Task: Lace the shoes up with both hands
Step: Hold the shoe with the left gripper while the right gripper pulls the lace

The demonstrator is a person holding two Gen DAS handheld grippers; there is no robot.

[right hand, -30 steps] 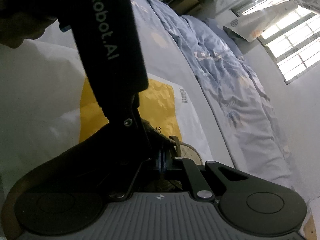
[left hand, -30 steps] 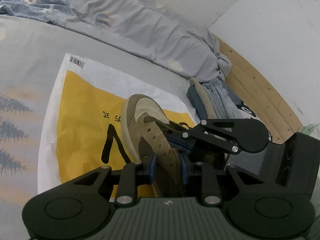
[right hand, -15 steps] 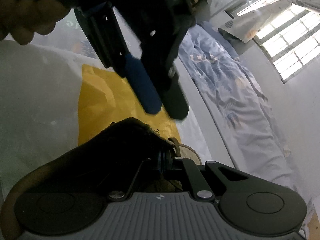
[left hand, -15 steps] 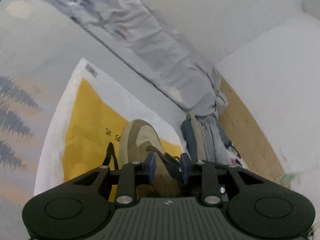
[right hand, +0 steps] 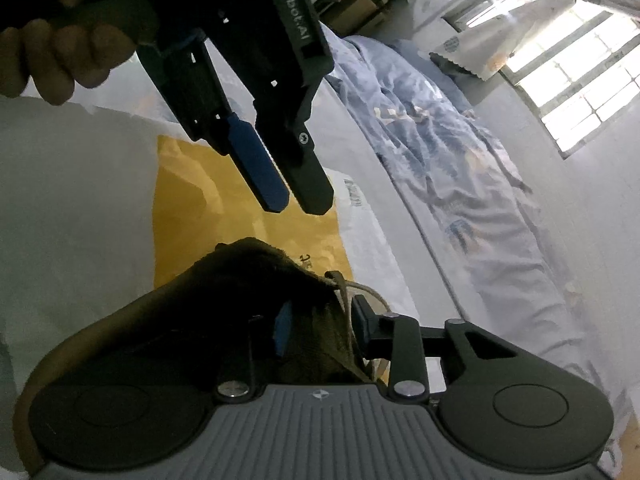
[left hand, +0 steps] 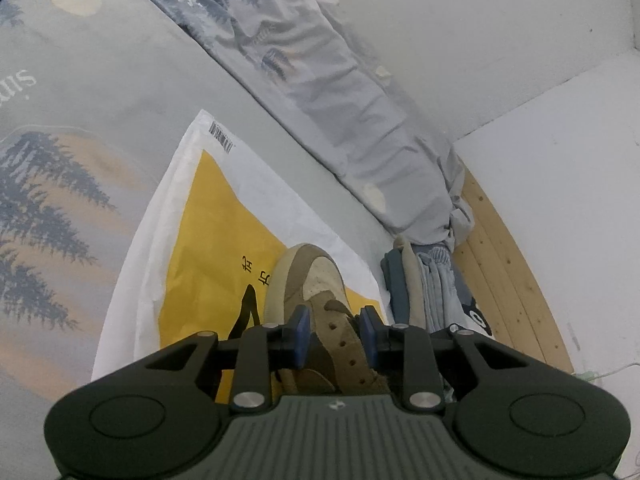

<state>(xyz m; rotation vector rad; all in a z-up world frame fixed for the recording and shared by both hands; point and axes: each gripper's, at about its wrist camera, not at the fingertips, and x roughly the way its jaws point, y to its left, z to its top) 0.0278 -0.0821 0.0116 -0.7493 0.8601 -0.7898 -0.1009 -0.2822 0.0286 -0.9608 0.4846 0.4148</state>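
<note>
A tan and brown suede shoe (left hand: pixel 316 280) lies on a yellow and white plastic bag (left hand: pixel 208 220) on the bed. My left gripper (left hand: pixel 334 332) hovers over the shoe's eyelet rows. In the right wrist view, the left gripper (right hand: pixel 298 204) hangs above the shoe (right hand: pixel 248 280), slightly open with nothing between its fingers, and a hand (right hand: pixel 60 60) holds it. My right gripper (right hand: pixel 322 328) sits low at the shoe's upper. Its jaws are opening, with the eyelet flap and a pale lace (right hand: pixel 348 292) standing loose between them.
A rumpled blue quilt (left hand: pixel 340 80) runs along the far side of the bed. Folded clothes (left hand: pixel 424 292) lie just right of the shoe, against the wooden bed frame (left hand: pixel 508 280). A bright window (right hand: pixel 580 80) is high on the right.
The right gripper's jaws have parted from shut around the shoe's flap. The left gripper has lifted off the shoe, rolled, and now hangs above it.
</note>
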